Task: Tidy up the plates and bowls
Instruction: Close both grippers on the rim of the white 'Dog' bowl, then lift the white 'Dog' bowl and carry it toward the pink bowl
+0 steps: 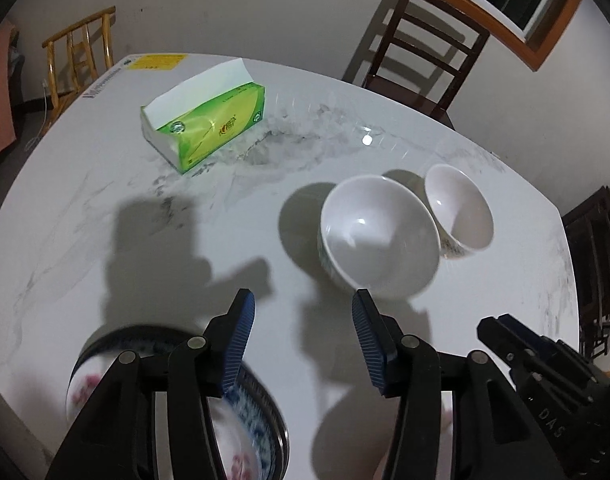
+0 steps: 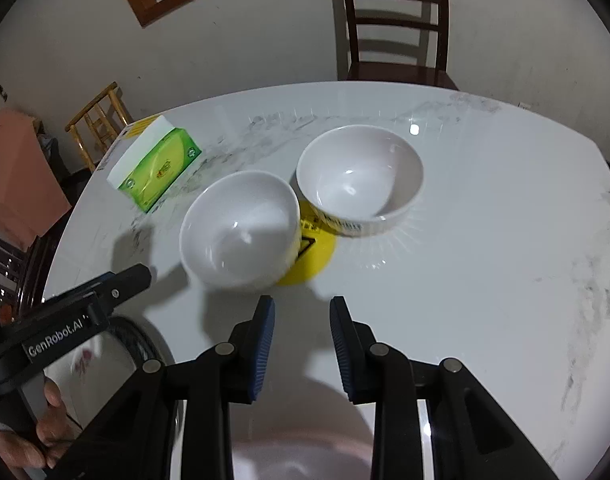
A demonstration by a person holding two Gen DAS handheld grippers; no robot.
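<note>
Near the middle of the white marble tabletop (image 2: 485, 240) we see two empty white bowls standing upright: the nearer bowl (image 2: 241, 240) and the farther bowl (image 2: 359, 186), rims close together, though we cannot tell whether they touch. A yellow sticker (image 2: 313, 256) shows on the tabletop between them, partly under the nearer bowl. Toward the far left corner lies a green tissue box (image 2: 157, 176), well apart from the bowls. At the near edge a patterned plate (image 1: 249, 412) sits partly beneath our left gripper (image 1: 303, 340), whose fingers (image 1: 241, 344) are spread wide and hold nothing. Our right gripper (image 2: 301, 344) hovers just short of the nearer bowl, its fingers parted moderately and likewise empty. We judge stacking the bowls is the step in hand. The risk is the smooth, sloping wall: a pinch too low or off-centre could let the rim slip, tip the bowl against its neighbour, or skate it across the glossy surface.
</note>
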